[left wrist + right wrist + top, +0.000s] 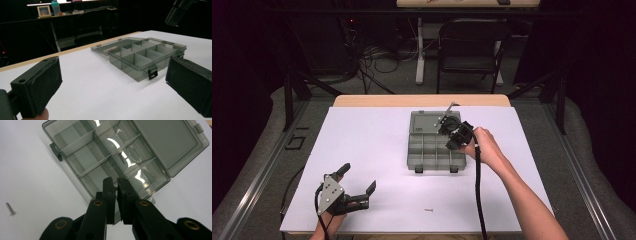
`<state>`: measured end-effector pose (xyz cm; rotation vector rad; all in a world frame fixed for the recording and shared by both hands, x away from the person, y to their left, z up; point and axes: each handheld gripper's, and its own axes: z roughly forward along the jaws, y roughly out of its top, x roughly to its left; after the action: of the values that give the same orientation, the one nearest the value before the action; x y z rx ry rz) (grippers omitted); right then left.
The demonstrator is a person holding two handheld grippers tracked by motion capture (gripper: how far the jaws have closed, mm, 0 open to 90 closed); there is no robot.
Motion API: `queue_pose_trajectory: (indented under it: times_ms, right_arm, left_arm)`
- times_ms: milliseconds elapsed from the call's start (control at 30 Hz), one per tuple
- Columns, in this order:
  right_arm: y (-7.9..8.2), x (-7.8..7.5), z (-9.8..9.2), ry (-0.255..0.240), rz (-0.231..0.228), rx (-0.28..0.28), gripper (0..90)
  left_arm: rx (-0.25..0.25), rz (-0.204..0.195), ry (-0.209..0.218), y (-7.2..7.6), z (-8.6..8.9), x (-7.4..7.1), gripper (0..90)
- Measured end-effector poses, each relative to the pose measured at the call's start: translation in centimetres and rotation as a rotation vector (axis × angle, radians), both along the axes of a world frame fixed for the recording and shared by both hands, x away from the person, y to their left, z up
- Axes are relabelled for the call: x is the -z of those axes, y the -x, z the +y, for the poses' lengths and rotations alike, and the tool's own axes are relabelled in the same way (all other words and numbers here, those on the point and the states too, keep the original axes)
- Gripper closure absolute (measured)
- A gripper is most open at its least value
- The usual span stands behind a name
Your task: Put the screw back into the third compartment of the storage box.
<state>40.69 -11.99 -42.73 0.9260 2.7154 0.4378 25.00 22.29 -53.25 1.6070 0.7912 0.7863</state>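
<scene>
Right gripper (447, 126) above white table (372, 145)

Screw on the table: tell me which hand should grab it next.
Left, likely: the left gripper sits low near the screw, jaws open, while the right gripper hovers over the box with jaws shut.

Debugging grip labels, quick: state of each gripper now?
Left gripper: open, holding nothing, resting on the table.
Right gripper: shut above the compartment box; a tiny thing may sit between the pads, too small to tell.
</scene>
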Motion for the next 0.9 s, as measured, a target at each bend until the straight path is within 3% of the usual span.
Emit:
queue_pose_trajectory:
  times_ms: [600, 900]
  right_arm:
    - [-3.6, 1.4, 1.2, 0.013, -0.008, 0.031, 85.2]
    - [-4.9, 2.5, 1.5, 0.032, 0.021, 0.050, 85.1]
  left_arm:
    - [0.001, 0.000, 0.000, 0.0, 0.0, 0.0, 0.1]
    - [0.002, -0.001, 0.001, 0.0, 0.0, 0.0, 0.1]
